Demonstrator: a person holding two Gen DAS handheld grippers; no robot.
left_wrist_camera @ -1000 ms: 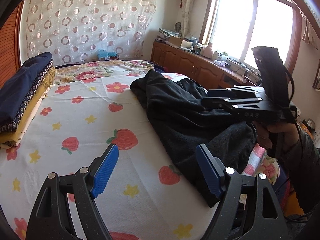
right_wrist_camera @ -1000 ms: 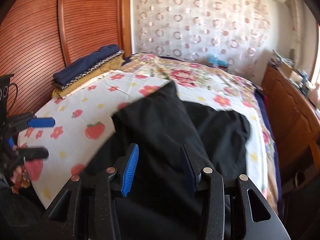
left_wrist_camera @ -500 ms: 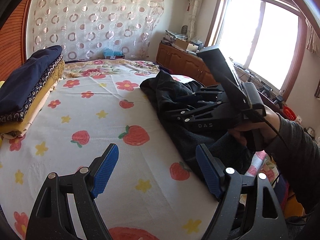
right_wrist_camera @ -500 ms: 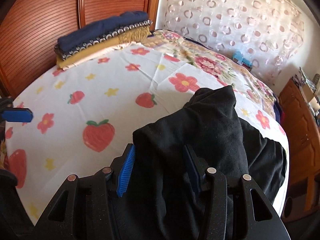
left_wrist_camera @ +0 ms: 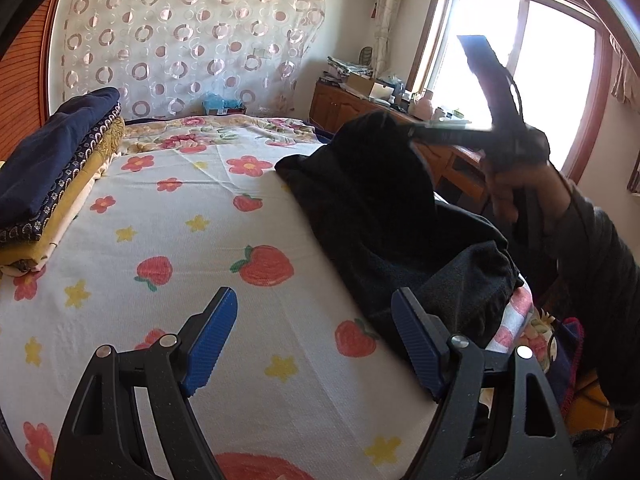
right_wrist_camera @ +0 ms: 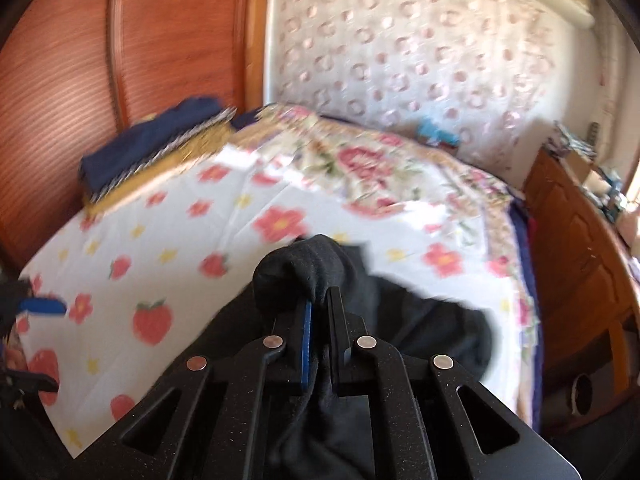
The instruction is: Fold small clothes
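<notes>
A black garment [left_wrist_camera: 384,216] lies crumpled along the right side of the bed. My right gripper [right_wrist_camera: 318,304] is shut on a fold of the black garment [right_wrist_camera: 304,268] and holds it lifted above the sheet; it shows in the left wrist view [left_wrist_camera: 416,130] with the cloth hanging from it. My left gripper [left_wrist_camera: 316,340] is open and empty, low over the strawberry-print sheet [left_wrist_camera: 192,240] near the bed's front edge, left of the garment's near end.
A stack of folded clothes [left_wrist_camera: 48,168], navy on top, sits at the bed's left by the wooden headboard [right_wrist_camera: 120,60]. A wooden cabinet [left_wrist_camera: 352,108] with clutter runs under the window on the right. A floral quilt [right_wrist_camera: 380,168] covers the far bed.
My right gripper has closed on the black garment and lifted a fold of it up off the bed. My left gripper stays open and has hardly moved.
</notes>
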